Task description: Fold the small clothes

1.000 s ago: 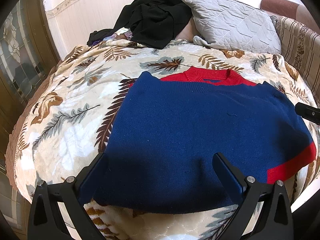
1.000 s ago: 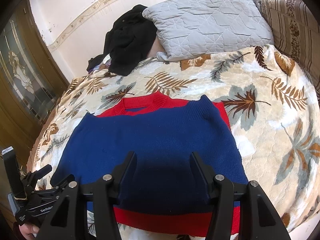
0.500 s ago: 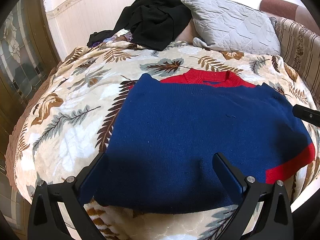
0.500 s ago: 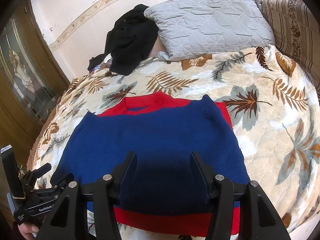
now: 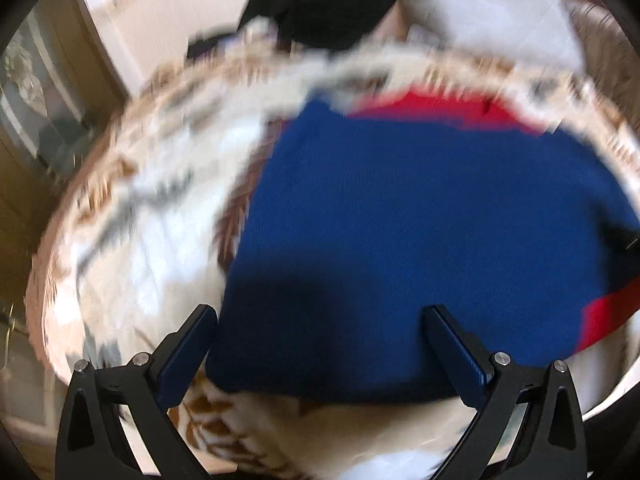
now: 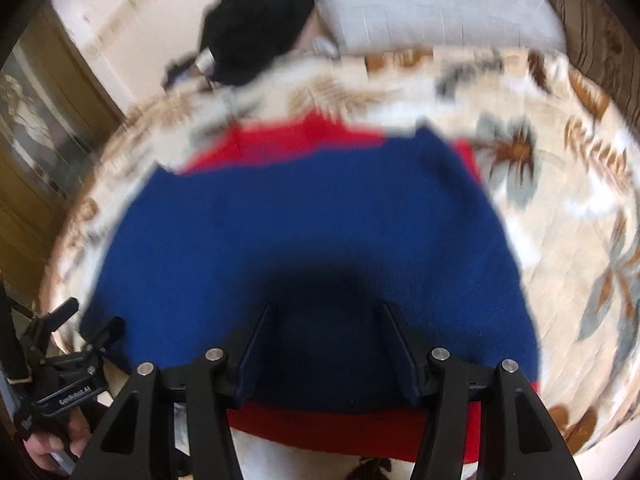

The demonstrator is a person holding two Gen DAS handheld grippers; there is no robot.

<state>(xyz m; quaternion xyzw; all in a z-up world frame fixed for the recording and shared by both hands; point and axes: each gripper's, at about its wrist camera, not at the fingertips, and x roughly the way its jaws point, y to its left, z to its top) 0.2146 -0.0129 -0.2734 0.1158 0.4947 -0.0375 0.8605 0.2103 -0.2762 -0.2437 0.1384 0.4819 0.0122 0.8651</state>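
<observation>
A blue knit sweater (image 5: 420, 220) with a red collar and red hem lies flat on the bed, folded with its sleeves tucked in; it also shows in the right wrist view (image 6: 312, 232). My left gripper (image 5: 320, 320) is open and empty over the sweater's near left corner. My right gripper (image 6: 326, 312) is open and empty just above the sweater's near edge by the red hem (image 6: 352, 428). The left gripper also shows at the lower left of the right wrist view (image 6: 86, 332). Both views are blurred by motion.
The bed carries a cream leaf-print blanket (image 6: 560, 220). A grey quilted pillow (image 6: 432, 4) and a heap of black clothes (image 6: 256, 28) lie at the head. A wooden glass-panel door (image 5: 44, 128) stands to the left.
Both grippers have dropped closer to the sweater and moved forward, blurring both views. The sweater has not moved.
</observation>
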